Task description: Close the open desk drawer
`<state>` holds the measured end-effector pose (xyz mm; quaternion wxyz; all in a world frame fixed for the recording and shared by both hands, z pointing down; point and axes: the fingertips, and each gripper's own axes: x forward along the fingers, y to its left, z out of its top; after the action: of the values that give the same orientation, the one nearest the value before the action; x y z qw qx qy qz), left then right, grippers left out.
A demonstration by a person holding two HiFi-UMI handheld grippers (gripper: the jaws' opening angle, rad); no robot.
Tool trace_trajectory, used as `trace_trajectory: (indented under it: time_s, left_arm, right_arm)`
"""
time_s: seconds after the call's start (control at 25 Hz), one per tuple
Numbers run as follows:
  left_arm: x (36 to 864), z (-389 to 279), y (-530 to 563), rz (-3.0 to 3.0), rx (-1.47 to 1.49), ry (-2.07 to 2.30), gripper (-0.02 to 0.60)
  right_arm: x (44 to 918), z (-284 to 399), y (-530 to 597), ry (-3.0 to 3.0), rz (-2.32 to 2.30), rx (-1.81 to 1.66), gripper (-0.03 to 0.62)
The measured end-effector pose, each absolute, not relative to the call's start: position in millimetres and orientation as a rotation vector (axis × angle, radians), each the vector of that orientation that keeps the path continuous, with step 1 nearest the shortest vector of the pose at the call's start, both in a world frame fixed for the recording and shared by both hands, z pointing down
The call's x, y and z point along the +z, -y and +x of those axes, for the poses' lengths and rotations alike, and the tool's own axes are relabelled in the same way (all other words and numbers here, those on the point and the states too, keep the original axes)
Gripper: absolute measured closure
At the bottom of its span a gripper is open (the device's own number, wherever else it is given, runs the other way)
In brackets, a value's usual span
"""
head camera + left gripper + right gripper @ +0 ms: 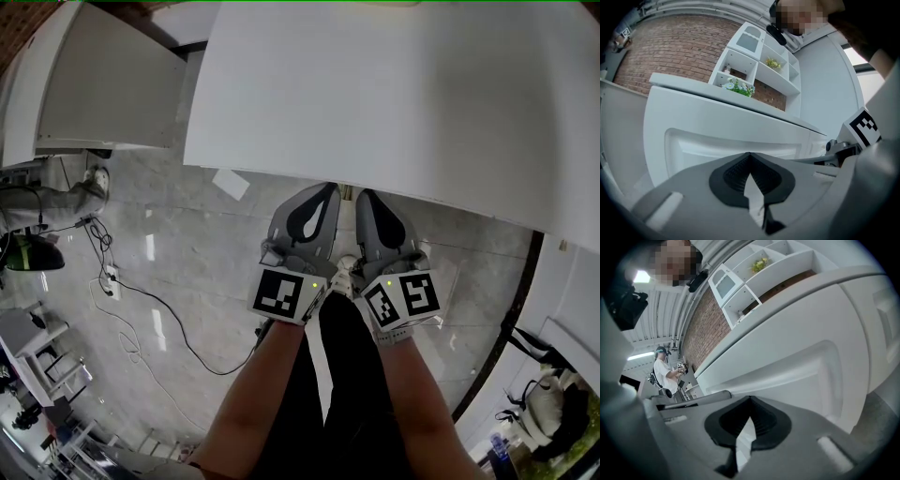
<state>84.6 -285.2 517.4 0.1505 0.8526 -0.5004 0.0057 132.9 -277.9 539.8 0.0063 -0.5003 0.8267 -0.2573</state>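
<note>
Two grey plastic grippers lie side by side in the head view, the left gripper (323, 195) and the right gripper (367, 199). Their tips reach under the edge of one smooth white desk top (403, 103).

In the left gripper view, the left gripper (750, 155) has its ribbed dark jaws pressed together on nothing. One white drawer front (731, 140), a recessed rectangular panel, stands just ahead.

In the right gripper view, the right gripper (750, 400) is likewise closed and empty. The same glossy drawer front (801, 366) fills the space beyond, under one brick wall (705, 319).
</note>
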Motion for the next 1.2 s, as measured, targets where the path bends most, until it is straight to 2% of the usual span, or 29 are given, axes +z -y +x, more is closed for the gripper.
trace_trajectory:
  time_s: [0.56,1.2]
  left_arm:
    - [518.3,84.9,285.9,2.338,-0.067,1.428,0.580]
    - [507.6,66.9,236.5,2.389,-0.044,1.385,0.580]
  right_arm:
    - [540.3,134.5,277.5,-2.530,-1.528,-0.917,0.595]
    - [508.7,134.2,224.9,-2.610,-1.564,-0.652,0.595]
